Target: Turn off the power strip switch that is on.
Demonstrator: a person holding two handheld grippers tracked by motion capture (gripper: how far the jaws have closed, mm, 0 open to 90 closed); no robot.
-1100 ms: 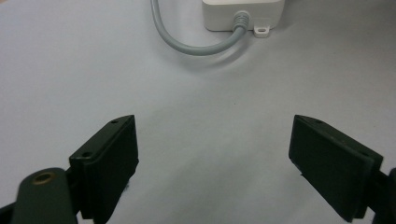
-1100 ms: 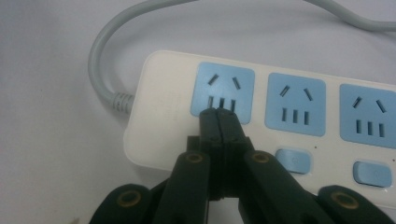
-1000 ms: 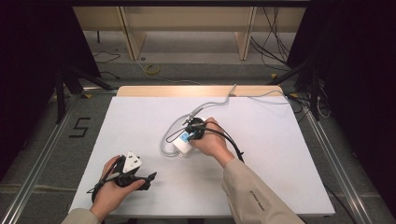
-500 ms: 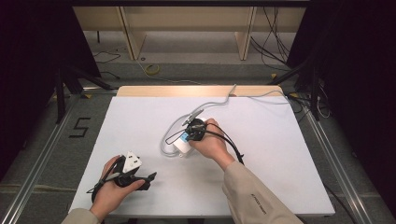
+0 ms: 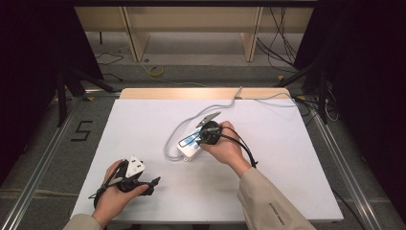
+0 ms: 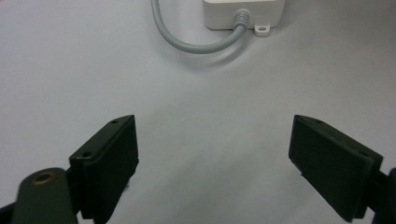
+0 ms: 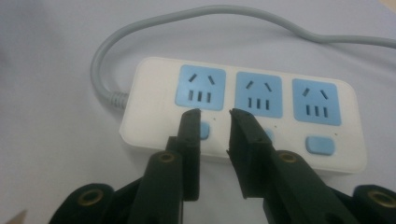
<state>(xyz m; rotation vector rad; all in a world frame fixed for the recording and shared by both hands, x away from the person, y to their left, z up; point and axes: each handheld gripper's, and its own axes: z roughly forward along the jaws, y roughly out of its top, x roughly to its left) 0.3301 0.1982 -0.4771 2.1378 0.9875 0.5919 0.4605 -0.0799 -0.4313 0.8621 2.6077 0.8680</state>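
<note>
A white power strip (image 5: pixel 189 143) with blue sockets lies mid-table, and its grey cable (image 5: pixel 174 132) loops off to the back edge. My right gripper (image 5: pixel 208 129) hovers over the strip. In the right gripper view its jaws are nearly closed with a thin gap and nothing between them. My right gripper (image 7: pixel 215 114) has its tips over the strip (image 7: pixel 154 93), between the two left blue buttons, and a third button (image 7: pixel 320 145) is to the right. My left gripper (image 5: pixel 152 183) rests near the front left. In the left gripper view my left gripper (image 6: pixel 212 158) is wide open, facing the strip's cable end (image 6: pixel 243 14).
The white table top (image 5: pixel 287 167) has a wooden strip along its far edge (image 5: pixel 191 92). The grey cable (image 5: pixel 268 99) runs off toward the back right. Beyond the table are floor cables and shelving legs. A floor marking "5" (image 5: pixel 81 130) lies to the left.
My right hand and gripper have shifted slightly to the right along the power strip. The left gripper has stayed where it was.
</note>
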